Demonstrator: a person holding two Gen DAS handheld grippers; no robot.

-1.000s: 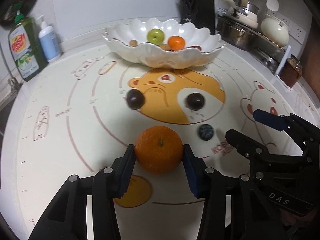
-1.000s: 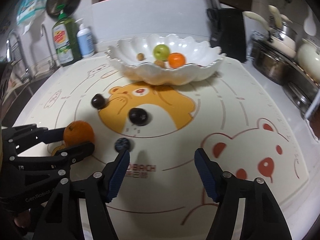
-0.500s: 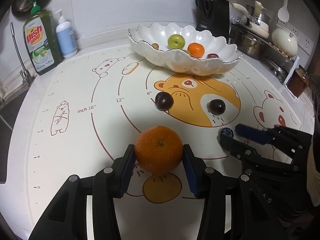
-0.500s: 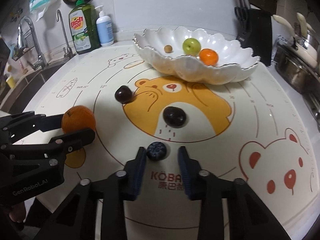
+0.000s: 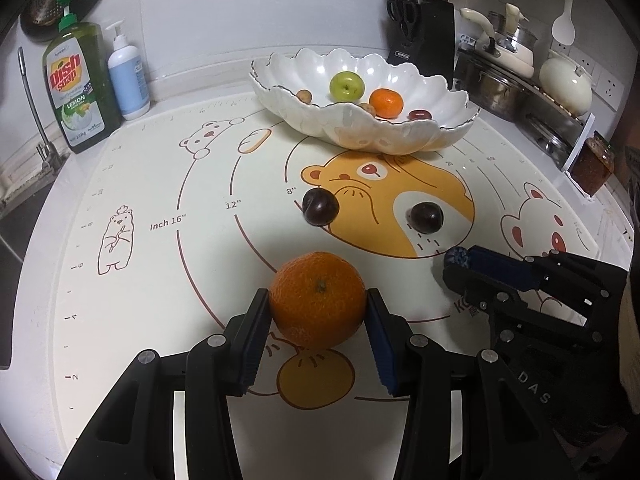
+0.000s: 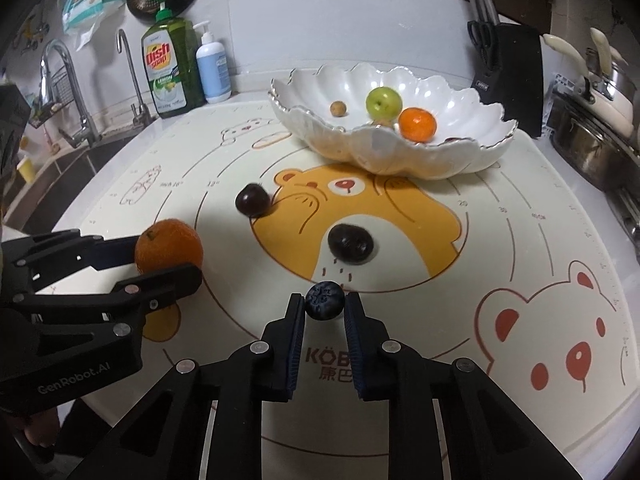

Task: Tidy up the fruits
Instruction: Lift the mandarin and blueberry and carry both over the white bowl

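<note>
My left gripper is shut on a large orange, held just above the printed baking mat; from the right wrist view that orange sits at the left. My right gripper is shut on a small blueberry, which also shows as the blueberry at the fingertips on the right of the left wrist view. Two dark plums lie on the mat. A white scalloped bowl behind them holds a green apple, a small orange and smaller fruits.
Dish soap and a pump bottle stand at the back left near a sink tap. A knife block is behind the bowl. Pots and a kettle crowd the right edge.
My right gripper moved left onto the blueberry and its jaws came together on it. The left gripper kept its hold on the orange, and both views now show the counter from higher up.
</note>
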